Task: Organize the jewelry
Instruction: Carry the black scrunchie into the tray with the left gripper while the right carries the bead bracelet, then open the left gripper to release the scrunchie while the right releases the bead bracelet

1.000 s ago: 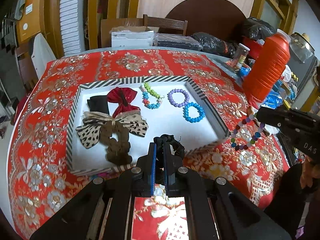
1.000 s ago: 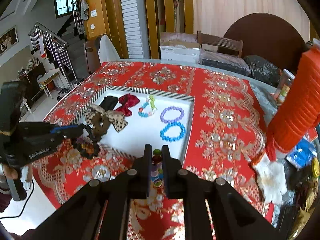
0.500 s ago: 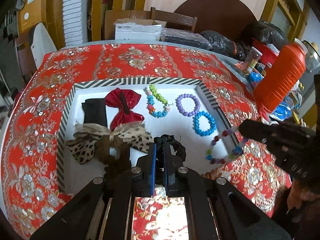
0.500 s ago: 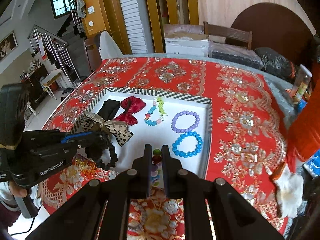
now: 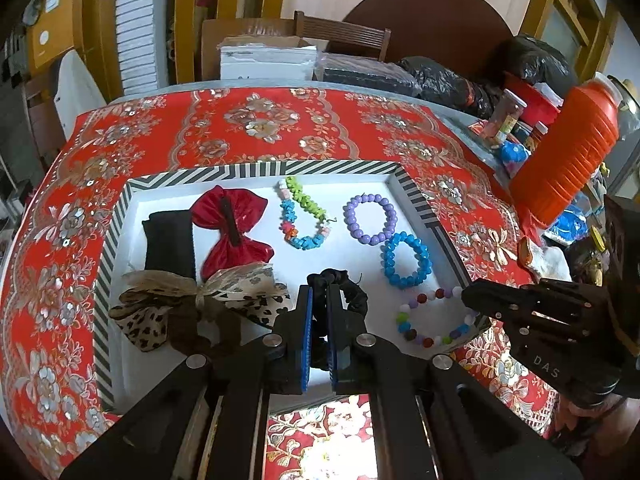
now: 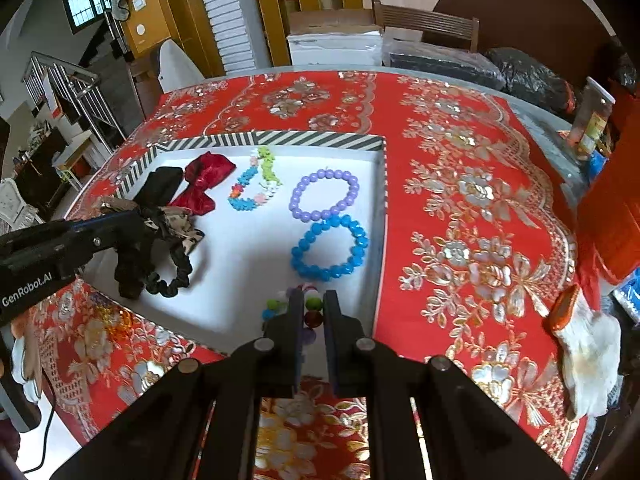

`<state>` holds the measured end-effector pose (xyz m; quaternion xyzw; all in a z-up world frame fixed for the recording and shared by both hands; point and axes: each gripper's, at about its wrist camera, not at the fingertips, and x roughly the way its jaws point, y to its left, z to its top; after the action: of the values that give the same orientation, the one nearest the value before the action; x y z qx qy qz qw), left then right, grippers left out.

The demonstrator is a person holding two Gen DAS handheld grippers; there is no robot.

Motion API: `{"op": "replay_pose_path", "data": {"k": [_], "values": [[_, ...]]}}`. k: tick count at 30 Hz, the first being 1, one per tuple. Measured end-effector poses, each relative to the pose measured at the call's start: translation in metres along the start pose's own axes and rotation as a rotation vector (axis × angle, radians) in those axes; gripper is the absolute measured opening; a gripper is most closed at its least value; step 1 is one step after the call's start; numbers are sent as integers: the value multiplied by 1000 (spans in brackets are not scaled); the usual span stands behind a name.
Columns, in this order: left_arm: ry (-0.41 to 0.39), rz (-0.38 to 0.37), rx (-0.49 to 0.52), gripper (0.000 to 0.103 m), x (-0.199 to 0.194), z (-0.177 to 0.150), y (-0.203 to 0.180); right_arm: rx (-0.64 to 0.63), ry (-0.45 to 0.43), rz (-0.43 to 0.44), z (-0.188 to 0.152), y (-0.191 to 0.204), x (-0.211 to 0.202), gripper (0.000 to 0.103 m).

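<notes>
"GenRobot.AI" is read on the left gripper [image 6: 134,226], which is clamped on a black scrunchie [image 6: 160,268] over the tray [image 6: 280,138]. "DAS" is read on the right gripper [image 5: 466,300], clamped on a mixed-bead bracelet [image 5: 430,316] at the tray's near right corner.

You had bare white floor in the tray [image 6: 256,138] centre. Bows [image 5: 200,300] blocked its left side, bracelets [image 6: 330,248] its right.

Your left gripper [image 5: 319,312] is matte black with blue pads and silver screws; your right gripper [image 6: 311,312] is all black, its housing marked "DAS".
</notes>
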<state>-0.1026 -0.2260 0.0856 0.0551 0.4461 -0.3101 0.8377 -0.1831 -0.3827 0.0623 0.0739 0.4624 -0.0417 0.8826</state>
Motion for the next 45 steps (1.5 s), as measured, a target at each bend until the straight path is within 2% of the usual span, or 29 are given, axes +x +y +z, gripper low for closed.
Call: {"op": "replay_pose_path", "data": {"k": [16, 21, 25, 33, 41, 44, 45], "values": [[10, -4, 15, 1, 13, 14, -13, -9, -4, -23, -2, -7, 0, 9], [48, -47, -31, 1, 33, 18, -17, -10, -3, -33, -3, -9, 2, 9], [58, -52, -60, 1, 48, 20, -18, -14, 3, -42, -4, -10, 6, 9], [108, 9, -96, 1, 83, 23, -7, -39, 18, -60, -7, -8, 17, 9], [119, 33, -106, 1, 96, 24, -1, -72, 30, -80, -12, -4, 25, 9], [121, 17, -99, 11, 97, 24, -2, -61, 23, -65, -12, -6, 23, 12], [117, 17, -97, 19, 97, 24, -3, -51, 18, -54, -12, -8, 23, 13]]}}
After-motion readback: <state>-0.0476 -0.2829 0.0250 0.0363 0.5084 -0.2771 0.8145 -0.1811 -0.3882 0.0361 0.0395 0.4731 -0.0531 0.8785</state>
